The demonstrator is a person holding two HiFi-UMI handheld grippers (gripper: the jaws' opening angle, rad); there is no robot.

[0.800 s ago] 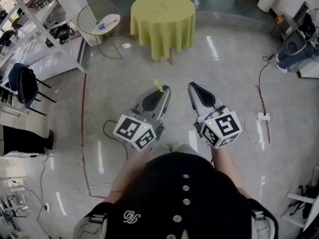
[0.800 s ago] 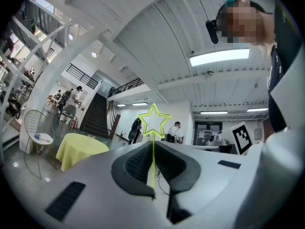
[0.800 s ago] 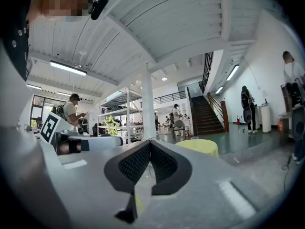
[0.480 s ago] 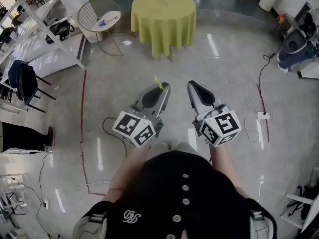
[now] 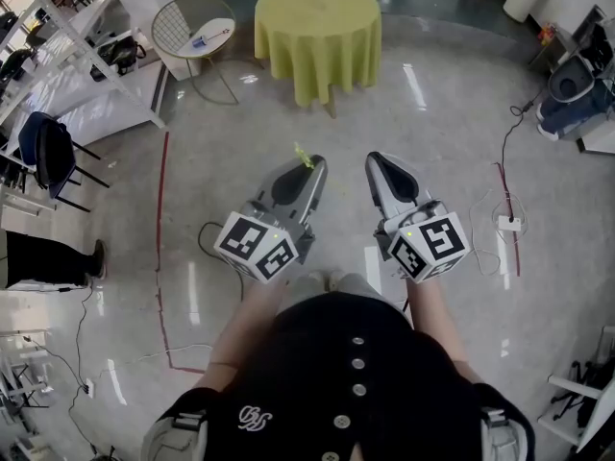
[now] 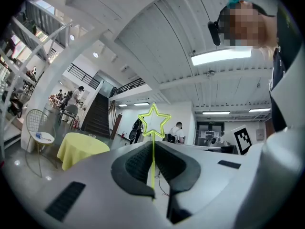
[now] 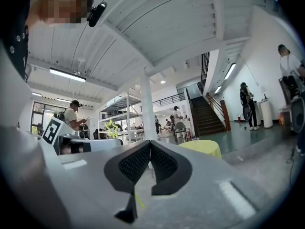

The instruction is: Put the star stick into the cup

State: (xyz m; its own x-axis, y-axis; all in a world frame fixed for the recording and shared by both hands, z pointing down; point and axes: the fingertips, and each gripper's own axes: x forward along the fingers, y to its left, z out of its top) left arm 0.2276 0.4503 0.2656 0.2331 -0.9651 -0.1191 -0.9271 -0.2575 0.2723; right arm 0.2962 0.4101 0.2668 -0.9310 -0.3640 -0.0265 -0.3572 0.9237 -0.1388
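Left hand-held gripper (image 5: 312,164) is closed on the star stick (image 6: 153,159), a thin yellow-green stick with an outlined five-point star at its top. In the left gripper view the two dark ribbed pads press on the lower part of the stick, so the star rises free above the jaw tips. We judge that the grip is taken low on purpose: a long part stays free, and this part can later go down into the cup. We hold this hand-held gripper nearly level, only a little raised, in front of the body, so the stick points forward and away from us. The right hand-held gripper (image 5: 377,161) is just beside the left one, also level. Its jaws are together with nothing between them, which the right gripper view shows clearly. It seems to be only carried along, ready to help if needed. Both are over the glossy grey floor (image 5: 452,142), well apart from the round surface (image 5: 317,17) that is covered with a yellow-green cloth, ahead of us. We think the cup stands there, but we cannot tell it for sure: only a tiny thing shows on the cloth. So the task is at the carrying step, and the stick is not yet near any cup.
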